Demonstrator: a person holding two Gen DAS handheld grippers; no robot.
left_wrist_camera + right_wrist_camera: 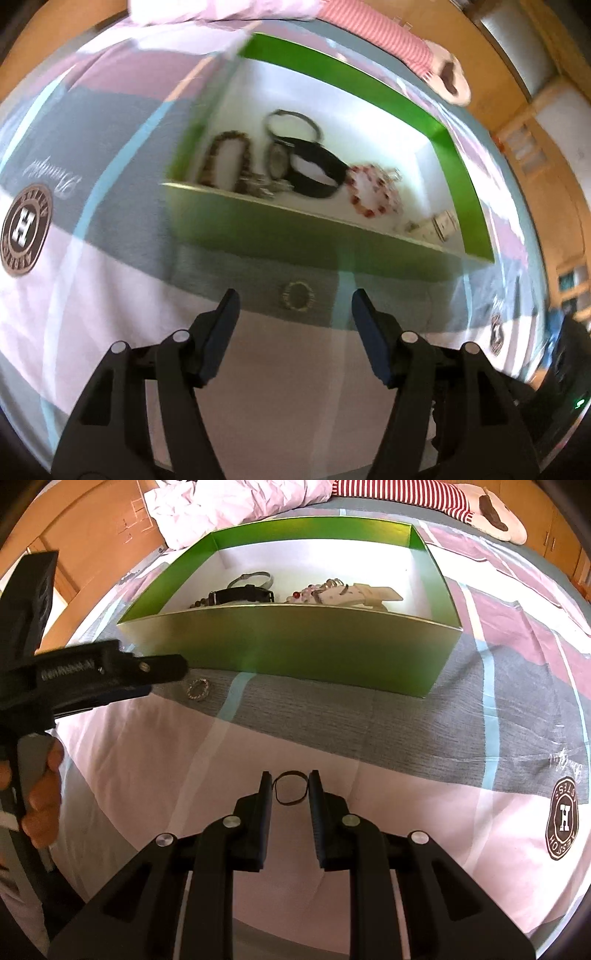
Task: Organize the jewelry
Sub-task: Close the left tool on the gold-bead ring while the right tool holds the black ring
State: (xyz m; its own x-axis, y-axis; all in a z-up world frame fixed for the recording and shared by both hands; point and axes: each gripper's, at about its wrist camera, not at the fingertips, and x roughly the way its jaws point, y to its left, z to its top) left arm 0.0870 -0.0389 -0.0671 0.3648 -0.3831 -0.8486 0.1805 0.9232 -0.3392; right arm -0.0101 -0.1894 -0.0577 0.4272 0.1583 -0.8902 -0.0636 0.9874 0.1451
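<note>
1. On the bedspread (155, 760), just before the green box (295, 646), lies a small beaded ring (297, 295), untouched.
2. My left claw (293, 299) hangs tilted above it, jaws spread, nothing between them.
3. My right claw (290, 786) angles down, jaws narrowed either side of a thin dark loop (291, 789); whether they pinch it I cannot tell.
4. The box holds bracelets, a black band (314, 173) and red beads (373, 192).

Green box (295, 646) near wall blocks a level approach; its top is open, entry from above only. Inside, far half of the floor is bare, jewelry crowds the near side. Bedspread (424, 720) in front of it is open, except a small beaded ring (198, 690) just beside the left gripper (177, 672).
</note>
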